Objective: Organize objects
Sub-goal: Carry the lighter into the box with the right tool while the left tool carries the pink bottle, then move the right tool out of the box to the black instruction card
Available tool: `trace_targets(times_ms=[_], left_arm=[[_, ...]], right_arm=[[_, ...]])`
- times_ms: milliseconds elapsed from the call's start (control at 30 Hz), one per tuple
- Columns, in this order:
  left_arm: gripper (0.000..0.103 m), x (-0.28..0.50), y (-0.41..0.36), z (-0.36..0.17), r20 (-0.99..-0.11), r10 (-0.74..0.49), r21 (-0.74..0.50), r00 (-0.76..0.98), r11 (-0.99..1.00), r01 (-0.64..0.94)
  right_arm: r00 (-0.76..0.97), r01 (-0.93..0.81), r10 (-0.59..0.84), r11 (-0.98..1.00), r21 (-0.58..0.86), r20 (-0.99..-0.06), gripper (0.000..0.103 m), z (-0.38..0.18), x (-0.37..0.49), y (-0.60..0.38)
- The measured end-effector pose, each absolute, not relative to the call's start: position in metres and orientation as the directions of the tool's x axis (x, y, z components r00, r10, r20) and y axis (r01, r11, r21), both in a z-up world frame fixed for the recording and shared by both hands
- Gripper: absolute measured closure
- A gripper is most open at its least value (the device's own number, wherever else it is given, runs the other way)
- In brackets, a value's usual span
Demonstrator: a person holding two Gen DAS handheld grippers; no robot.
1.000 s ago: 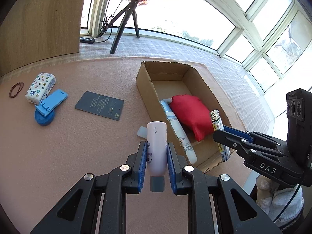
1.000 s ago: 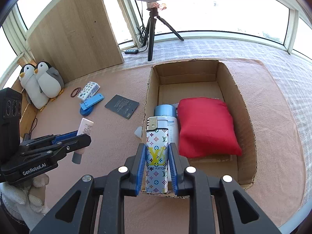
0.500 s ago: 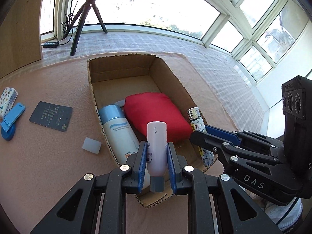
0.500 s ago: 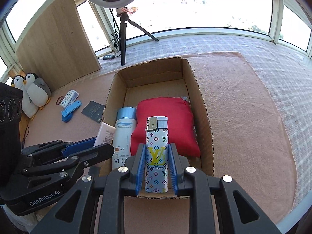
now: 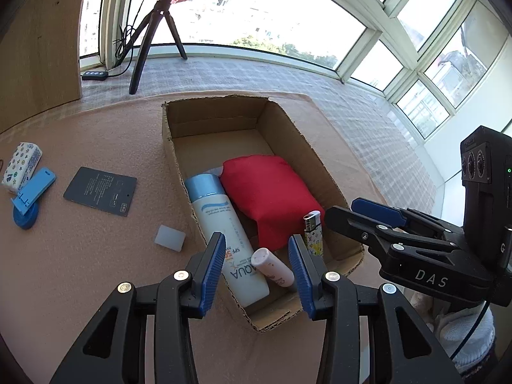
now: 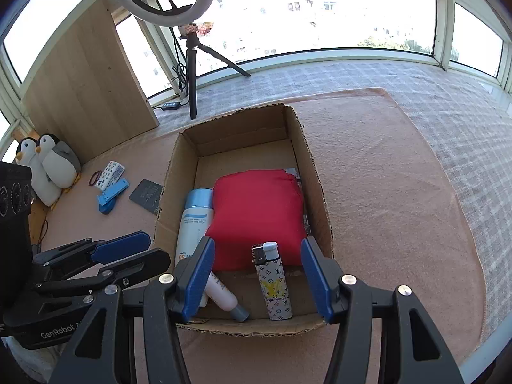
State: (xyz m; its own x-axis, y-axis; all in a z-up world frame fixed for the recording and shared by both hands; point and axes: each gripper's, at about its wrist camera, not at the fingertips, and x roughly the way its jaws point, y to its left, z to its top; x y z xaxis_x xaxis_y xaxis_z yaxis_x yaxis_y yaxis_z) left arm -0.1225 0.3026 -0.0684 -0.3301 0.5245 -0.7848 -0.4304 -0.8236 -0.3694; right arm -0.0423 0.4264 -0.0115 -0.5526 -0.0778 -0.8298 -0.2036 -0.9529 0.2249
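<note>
Your left gripper point(image 5: 256, 268) and right gripper point(image 6: 256, 275) both hang over the near end of the cardboard box point(image 6: 312, 172) with jaws spread wide and nothing between them, so I judge the drop-off step finished for these two items. Just inside the box's near wall, the small pink tube point(image 6: 224, 297) lies tilted with its grey cap toward you, touching the sunscreen bottle point(image 5: 220, 224) that runs along the box's left wall; the patterned lighter point(image 6: 272, 283) lies just beside the tube, toward the box's right wall, its top against the red pouch point(image 6: 256, 217) filling the box's middle. The far end of the box is bare. What remains sits outside the box's left wall: nearest it a small white block point(image 5: 170, 237), then the dark card point(image 5: 100, 190), and further out the blue clip stand point(image 5: 30, 198) and the patterned tissue pack point(image 5: 20, 166). Your next move, as I read it, calls for lifting clear and taking the left gripper to that white block.
</note>
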Motion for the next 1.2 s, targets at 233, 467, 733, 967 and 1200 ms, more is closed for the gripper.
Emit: trace_targets(times_ms=[233, 467, 733, 967, 1200], left_arm=[[0.059, -0.116, 0.252, -0.064, -0.793, 0.484, -0.343, -0.371, -0.857, -0.384], [0.059, -0.108, 0.171, -0.062, -0.807, 0.407, -0.307, -0.427, -0.908, -0.285], [0.058, -0.090, 0.078, -0.064, -0.820, 0.326, -0.282, -0.470, -0.945, -0.163], [0.042, -0.064, 0.038, -0.066, -0.837, 0.263, -0.233, -0.479, -0.965, -0.123], [0.033, -0.040, 0.020, -0.069, -0.852, 0.250, -0.224, -0.461, -0.968, -0.109]], right_arm=[[-0.561, -0.170, -0.104, -0.957, 0.237, -0.821, 0.051, -0.009, -0.050, 0.403], [-0.573, -0.081, -0.180, -0.958, 0.274, -0.800, 0.050, 0.000, -0.072, 0.364], [-0.527, 0.046, -0.252, -0.962, 0.269, -0.811, 0.045, 0.002, -0.122, 0.297], [-0.417, 0.069, -0.313, -0.947, 0.313, -0.854, 0.044, -0.028, -0.182, 0.258], [-0.361, 0.045, -0.250, -0.967, 0.251, -0.899, 0.041, -0.059, -0.235, 0.242]])
